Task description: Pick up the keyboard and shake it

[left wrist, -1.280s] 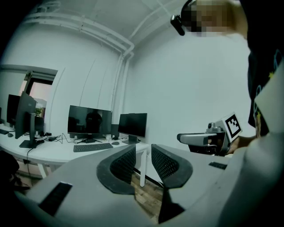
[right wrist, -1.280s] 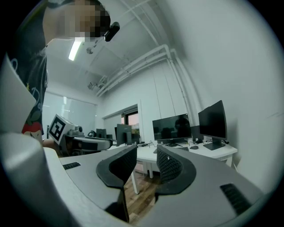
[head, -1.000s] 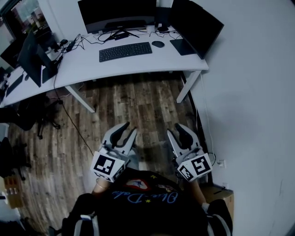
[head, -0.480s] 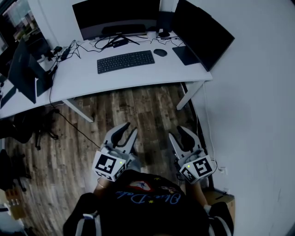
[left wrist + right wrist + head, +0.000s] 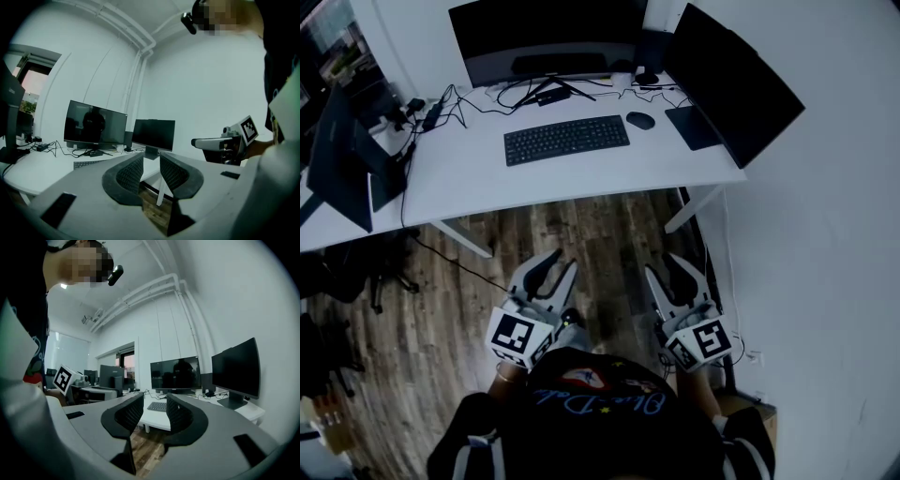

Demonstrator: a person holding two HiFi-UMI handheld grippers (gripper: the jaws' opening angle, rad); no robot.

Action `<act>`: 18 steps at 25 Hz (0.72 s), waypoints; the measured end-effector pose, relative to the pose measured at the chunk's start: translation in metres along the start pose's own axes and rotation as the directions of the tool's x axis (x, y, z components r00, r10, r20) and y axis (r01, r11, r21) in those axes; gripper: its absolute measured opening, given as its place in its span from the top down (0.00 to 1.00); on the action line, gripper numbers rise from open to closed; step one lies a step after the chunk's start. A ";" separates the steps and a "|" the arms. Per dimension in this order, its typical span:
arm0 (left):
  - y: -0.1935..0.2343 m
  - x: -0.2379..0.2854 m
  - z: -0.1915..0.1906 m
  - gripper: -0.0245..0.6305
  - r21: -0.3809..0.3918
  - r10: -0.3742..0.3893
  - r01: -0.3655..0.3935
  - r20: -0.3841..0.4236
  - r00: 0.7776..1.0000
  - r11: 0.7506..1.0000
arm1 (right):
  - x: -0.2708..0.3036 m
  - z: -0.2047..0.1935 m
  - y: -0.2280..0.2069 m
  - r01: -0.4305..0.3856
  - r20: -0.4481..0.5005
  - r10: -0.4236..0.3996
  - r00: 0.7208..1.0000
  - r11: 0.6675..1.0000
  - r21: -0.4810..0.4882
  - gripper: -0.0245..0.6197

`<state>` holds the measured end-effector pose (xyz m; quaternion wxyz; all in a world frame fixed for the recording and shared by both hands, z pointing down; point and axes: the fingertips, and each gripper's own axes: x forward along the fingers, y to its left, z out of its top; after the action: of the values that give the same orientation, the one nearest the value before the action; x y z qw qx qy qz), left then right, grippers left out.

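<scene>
1. My left tool [image 5: 562,261] and right tool [image 5: 662,265] hang side by side close to my body, over the wooden floor [image 5: 581,234]. Both point level toward the bench [image 5: 581,183]. I judge this is the approach, with nothing reached for yet.
2. The left tool's jaws stand a little apart, with nothing between them. The right tool's jaws have just been opening. They stand somewhat wider and are also empty, ready, I think, for one end of the keyboard each.
3. The keyboard [image 5: 567,140] lies flat on the bench, well apart from both tools, in front of the wide monitor [image 5: 548,37].
4. The mouse [image 5: 640,120] sits just to its right, a second monitor [image 5: 736,80] stands farther right, and cables [image 5: 441,94] trail at the far left. Only open floor lies between me and the bench. The mouse and cables are what I might knock.
</scene>
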<state>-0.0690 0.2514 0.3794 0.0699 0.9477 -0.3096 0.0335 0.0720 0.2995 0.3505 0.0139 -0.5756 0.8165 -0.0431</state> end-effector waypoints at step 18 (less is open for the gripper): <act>0.113 0.014 0.007 0.83 -0.071 0.004 -0.003 0.023 1.000 0.997 | 0.104 -0.009 0.019 -0.001 -0.054 0.000 0.999 1.000 -0.008 0.78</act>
<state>-0.1242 0.1516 0.3870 0.1000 0.9444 -0.3131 0.0115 0.0180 0.2086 0.3603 -0.0108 -0.5740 0.8169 -0.0553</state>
